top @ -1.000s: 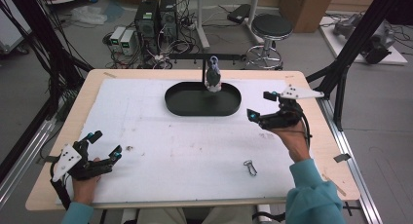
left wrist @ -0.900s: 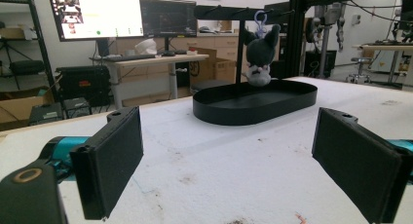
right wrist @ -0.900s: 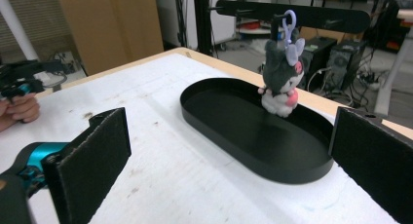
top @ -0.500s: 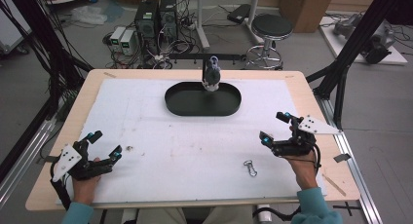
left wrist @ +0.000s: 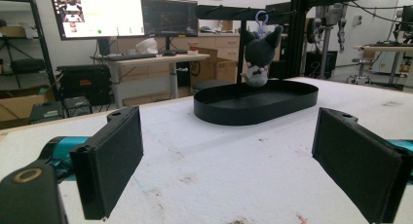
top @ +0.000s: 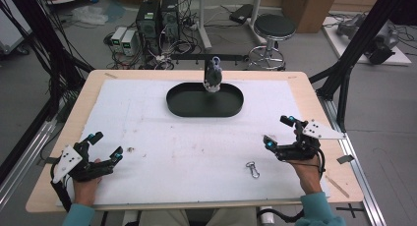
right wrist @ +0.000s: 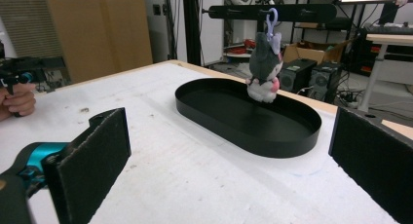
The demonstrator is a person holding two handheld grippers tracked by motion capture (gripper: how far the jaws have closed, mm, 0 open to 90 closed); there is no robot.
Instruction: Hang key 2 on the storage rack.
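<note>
Plush toy point(top: 213, 75) hangs by its clip from a black bar at upper centre of the high view, long axis vertical, head down over the far rim of the oval tray point(top: 182, 108); the right gripper point(top: 278, 132), jaws spread, looks nearer than the left gripper point(top: 104, 147), also spread. Left gripper view: toy point(left wrist: 258, 58) upper right of centre. Right gripper view: toy point(right wrist: 264, 68) ahead, between the parted jaws.

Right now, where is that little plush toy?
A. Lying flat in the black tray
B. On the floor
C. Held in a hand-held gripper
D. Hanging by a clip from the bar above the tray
D: the plush dangles from the bar by its purple clip, over the tray.
</note>
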